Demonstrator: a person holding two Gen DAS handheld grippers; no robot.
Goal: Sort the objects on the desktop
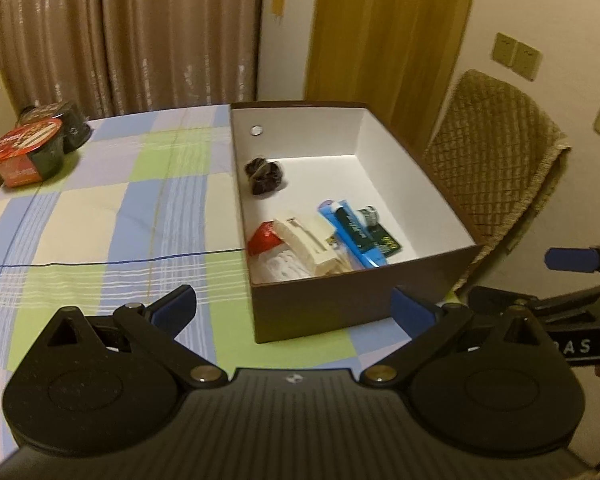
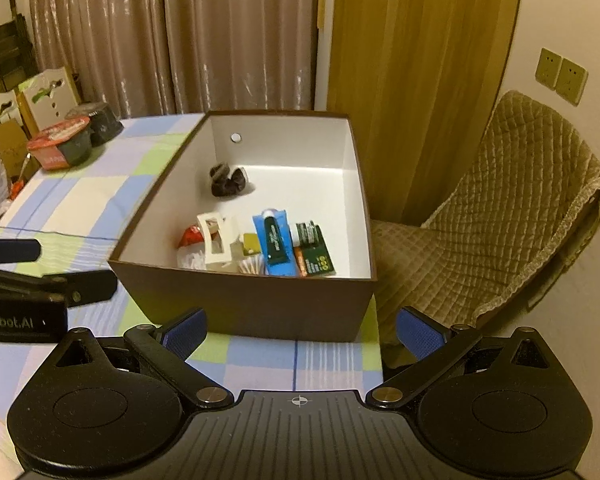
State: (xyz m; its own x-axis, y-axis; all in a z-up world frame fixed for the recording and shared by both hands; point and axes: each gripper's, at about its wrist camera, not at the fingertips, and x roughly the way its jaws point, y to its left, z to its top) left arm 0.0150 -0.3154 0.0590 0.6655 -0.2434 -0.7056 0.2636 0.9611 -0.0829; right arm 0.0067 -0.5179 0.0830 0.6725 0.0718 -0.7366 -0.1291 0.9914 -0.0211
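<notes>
Warm, dim indoor light tints both views yellow, with soft sheen on the curtains (image 2: 236,32) and pale glare inside the box (image 1: 320,136). Fisheye bending curves the edges, corners fall dark, and detail is slightly soft throughout.

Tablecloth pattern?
Tablecloth: plaid blocks of blue, green, cream and lavender; clearest in left wrist view.

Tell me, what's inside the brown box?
Inside the box: a dark scrunchie, white hair clip, green tube on a blue packet, and a green card. The clip partly covers a red-and-white thing.
</notes>
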